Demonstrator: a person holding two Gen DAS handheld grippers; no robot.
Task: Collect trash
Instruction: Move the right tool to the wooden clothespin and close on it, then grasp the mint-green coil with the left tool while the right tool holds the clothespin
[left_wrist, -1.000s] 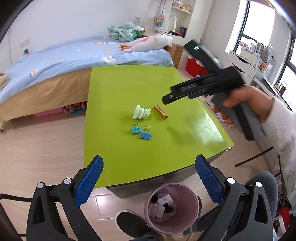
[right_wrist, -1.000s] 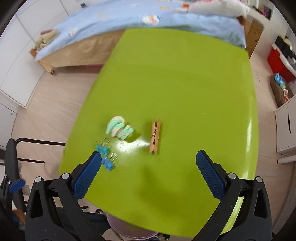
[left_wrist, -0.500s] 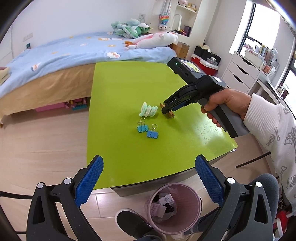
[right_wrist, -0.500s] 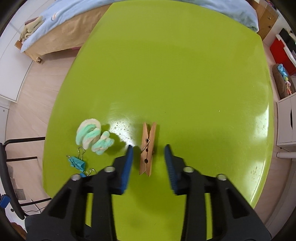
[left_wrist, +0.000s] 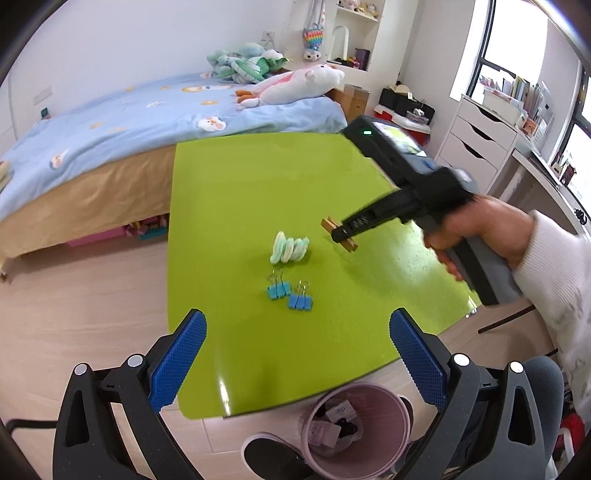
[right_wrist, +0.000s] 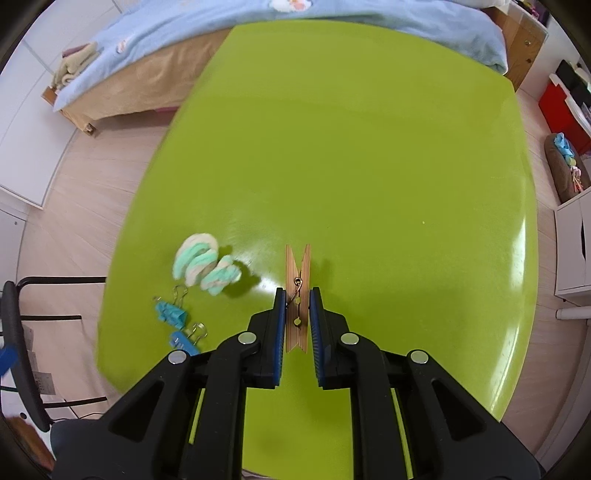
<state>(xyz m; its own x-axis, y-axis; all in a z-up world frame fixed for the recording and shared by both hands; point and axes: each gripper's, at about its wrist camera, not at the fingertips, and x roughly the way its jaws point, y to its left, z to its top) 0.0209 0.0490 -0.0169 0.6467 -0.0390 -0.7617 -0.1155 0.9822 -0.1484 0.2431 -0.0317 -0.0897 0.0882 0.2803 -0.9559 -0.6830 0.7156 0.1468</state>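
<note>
While the left hand-held gripper (left_wrist: 297, 363) gapes empty, the right hand-held gripper (right_wrist: 297, 295) pinches one clothespin (right_wrist: 297, 291); two binder clips (right_wrist: 176, 325) lie nearby.

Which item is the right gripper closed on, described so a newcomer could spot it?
On the green table, right of the striped foam twist and two blue binder clips, is a wooden clothespin. The right gripper clamps it. It alone is plain wood, long and flat.

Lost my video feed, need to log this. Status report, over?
Right gripper jaws shut on wooden clothespin, above green table. Left gripper open, empty, near pink bin. Nothing in the way.
</note>
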